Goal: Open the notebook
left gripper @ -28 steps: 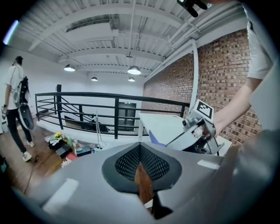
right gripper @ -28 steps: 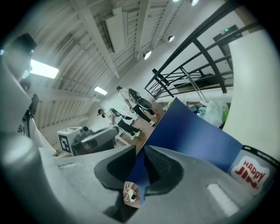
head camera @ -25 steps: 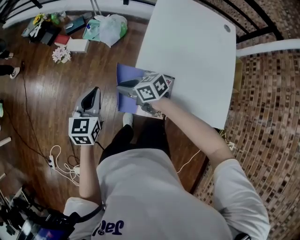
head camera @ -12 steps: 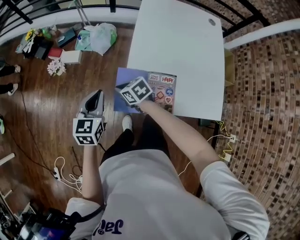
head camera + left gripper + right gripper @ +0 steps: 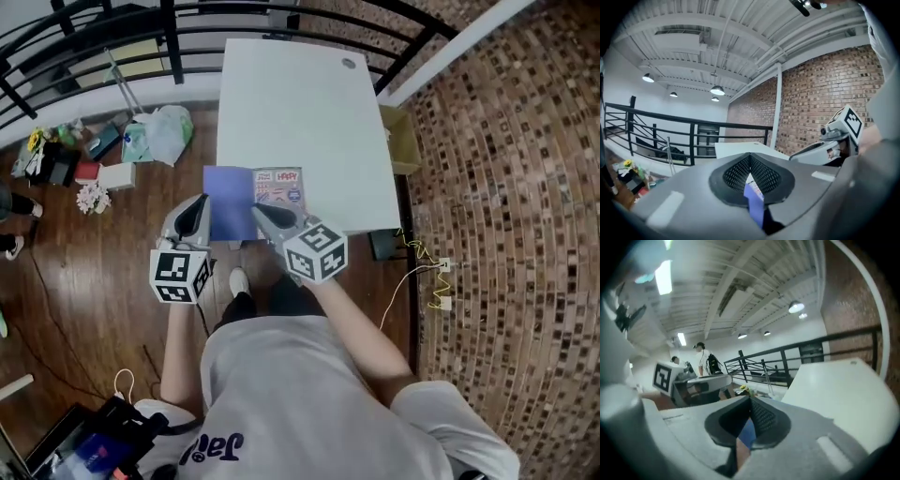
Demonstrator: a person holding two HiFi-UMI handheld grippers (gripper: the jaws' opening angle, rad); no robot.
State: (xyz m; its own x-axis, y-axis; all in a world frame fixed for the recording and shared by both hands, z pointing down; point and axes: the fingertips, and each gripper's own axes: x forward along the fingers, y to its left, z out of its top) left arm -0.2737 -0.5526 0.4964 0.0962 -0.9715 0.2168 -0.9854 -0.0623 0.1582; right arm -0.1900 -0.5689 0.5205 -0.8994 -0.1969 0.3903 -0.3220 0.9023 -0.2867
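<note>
Left claw (image 5: 195,204) and right claw (image 5: 259,210) are both closed on nothing, poised just above the notebook (image 5: 251,199). It lies spread flat at the near edge of the table (image 5: 300,122), left of centre in the head view, blue cover (image 5: 228,202) laid out leftward and printed page (image 5: 279,192) facing up. The opening looks done, so neither claw needs a grip.

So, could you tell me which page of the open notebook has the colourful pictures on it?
The right-hand page, nearest the right claw; the left-hand page is plain blue.
</note>
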